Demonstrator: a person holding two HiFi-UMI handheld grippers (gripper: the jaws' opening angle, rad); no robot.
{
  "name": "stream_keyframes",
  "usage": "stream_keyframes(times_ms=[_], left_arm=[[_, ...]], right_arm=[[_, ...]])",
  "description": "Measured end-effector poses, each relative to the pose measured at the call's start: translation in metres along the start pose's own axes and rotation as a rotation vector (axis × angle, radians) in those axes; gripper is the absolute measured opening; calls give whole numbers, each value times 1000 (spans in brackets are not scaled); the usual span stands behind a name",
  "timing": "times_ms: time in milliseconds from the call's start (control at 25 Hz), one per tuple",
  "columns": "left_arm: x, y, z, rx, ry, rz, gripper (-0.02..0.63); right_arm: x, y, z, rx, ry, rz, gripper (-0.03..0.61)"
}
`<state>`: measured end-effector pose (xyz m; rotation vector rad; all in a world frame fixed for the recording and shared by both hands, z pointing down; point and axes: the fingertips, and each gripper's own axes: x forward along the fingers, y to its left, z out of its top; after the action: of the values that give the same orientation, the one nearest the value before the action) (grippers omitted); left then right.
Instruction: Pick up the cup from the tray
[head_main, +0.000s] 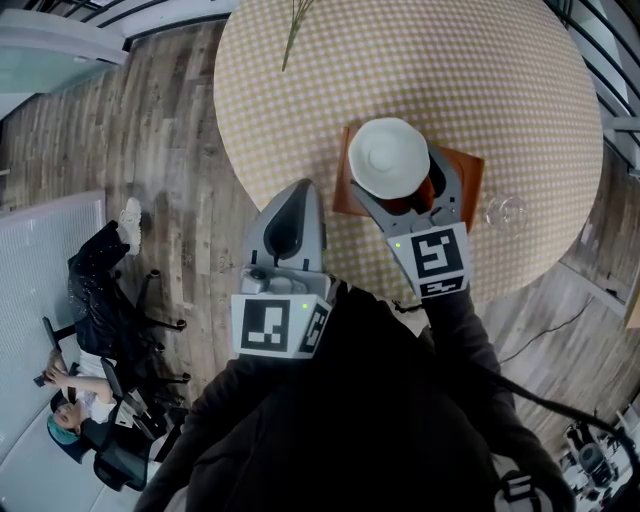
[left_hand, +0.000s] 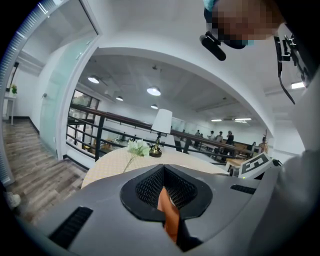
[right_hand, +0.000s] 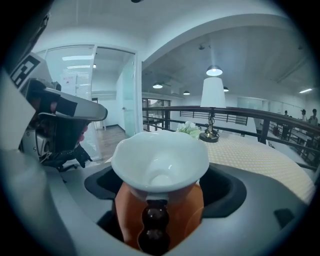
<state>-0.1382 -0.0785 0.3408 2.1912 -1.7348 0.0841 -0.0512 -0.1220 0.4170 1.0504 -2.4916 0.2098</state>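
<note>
A white cup (head_main: 389, 157) with a dark beaded handle (right_hand: 153, 222) stands over the left part of a brown tray (head_main: 468, 170) on the round checked table (head_main: 480, 80). My right gripper (head_main: 405, 192) reaches in from the near side, and its jaws stand wide on either side of the cup. In the right gripper view the cup (right_hand: 160, 165) fills the gap between the jaws, mouth up. I cannot make out any pad pressing on it. My left gripper (head_main: 300, 192) hangs off the table's near left edge, shut and holding nothing, with its orange pad (left_hand: 167, 205) showing.
A clear glass (head_main: 507, 212) stands on the table right of the tray. A green stem (head_main: 295, 30) lies at the far side, by a lamp (right_hand: 214, 100) and flowers (right_hand: 190, 129). A person (head_main: 95, 330) sits on a chair on the wooden floor at the left.
</note>
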Motion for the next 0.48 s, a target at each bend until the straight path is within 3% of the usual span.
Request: stream_keyframes(times_ms=[200, 480], left_arm=[[0, 2, 1, 1, 2, 1, 6], [-3, -10, 2, 14, -7, -24, 6]], right_arm=[[0, -1, 1, -2, -6, -10, 431], [-18, 10, -31, -41, 109, 20, 430]])
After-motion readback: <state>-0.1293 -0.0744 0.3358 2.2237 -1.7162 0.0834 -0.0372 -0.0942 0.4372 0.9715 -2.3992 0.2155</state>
